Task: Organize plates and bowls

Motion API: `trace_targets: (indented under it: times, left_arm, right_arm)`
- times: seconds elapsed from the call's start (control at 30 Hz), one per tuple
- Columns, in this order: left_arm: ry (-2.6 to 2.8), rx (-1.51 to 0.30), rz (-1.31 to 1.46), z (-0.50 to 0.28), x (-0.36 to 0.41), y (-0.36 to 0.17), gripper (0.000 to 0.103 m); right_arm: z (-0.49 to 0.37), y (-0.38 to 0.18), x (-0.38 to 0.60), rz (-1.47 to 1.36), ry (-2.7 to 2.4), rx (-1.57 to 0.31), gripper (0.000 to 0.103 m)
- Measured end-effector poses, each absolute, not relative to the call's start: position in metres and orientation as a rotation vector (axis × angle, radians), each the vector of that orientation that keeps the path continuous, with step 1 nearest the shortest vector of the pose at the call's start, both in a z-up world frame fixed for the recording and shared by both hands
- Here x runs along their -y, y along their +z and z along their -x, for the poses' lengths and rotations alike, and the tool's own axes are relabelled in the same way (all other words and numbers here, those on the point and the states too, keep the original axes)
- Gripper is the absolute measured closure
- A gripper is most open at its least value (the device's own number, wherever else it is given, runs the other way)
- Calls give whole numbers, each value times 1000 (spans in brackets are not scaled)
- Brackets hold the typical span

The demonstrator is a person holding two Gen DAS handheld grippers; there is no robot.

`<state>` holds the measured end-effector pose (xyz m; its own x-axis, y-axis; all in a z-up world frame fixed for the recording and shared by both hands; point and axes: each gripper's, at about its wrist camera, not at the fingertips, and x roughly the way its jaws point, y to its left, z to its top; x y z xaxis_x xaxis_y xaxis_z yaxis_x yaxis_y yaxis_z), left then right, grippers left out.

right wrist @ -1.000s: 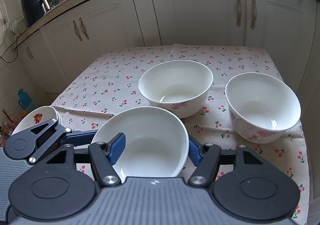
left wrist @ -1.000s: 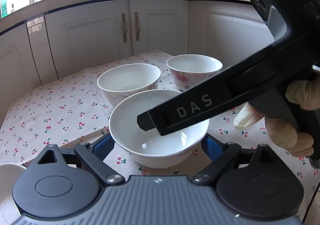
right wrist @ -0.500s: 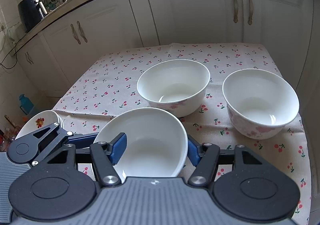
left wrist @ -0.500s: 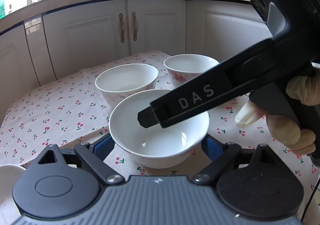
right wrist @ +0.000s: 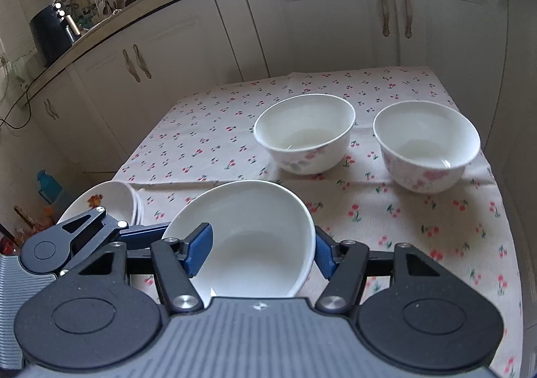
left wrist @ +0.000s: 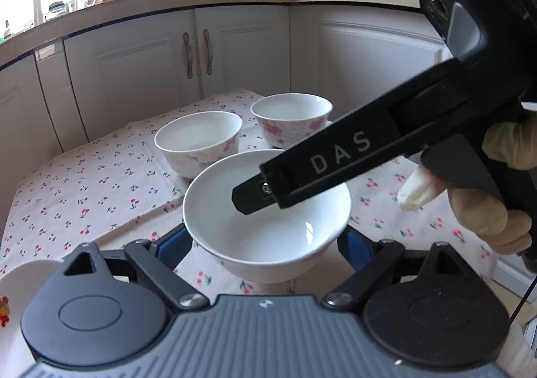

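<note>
Here, both the left gripper (left wrist: 265, 240) and the right gripper (right wrist: 260, 248) clamp one plain bowl (left wrist: 268, 227); the right gripper's side reads "DAS"; two floral bowls (right wrist: 303, 133) stand beyond it.

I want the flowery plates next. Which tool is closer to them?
Left. The left tool is right beside the plates, between them and the bowl. The right tool is at the bowl, farther from them.
</note>
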<state>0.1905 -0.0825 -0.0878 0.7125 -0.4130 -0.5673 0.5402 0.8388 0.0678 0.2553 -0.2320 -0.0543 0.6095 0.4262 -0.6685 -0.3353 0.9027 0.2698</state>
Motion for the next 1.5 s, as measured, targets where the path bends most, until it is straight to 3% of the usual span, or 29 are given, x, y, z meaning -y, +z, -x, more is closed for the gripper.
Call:
trace_targets:
  times: [0.5,1.37,1.47,1.5]
  left_arm:
    - [-552,-585,-226,-153,71,-88,10]
    - [-565,-617,-208,-148,65,-97,10]
    - [-567,-615,-209,-147,65,-98,10]
    - [-573,-617,-209,-147,65,-98,9]
  right_arm:
    - [-210,-55,222,-135,441,-830,34]
    - [-204,-67,217,-133,437,-863,34]
    - [-204,-68,217,-133,440,-862,32]
    - [-204,-68,217,-146,447,-862,27]
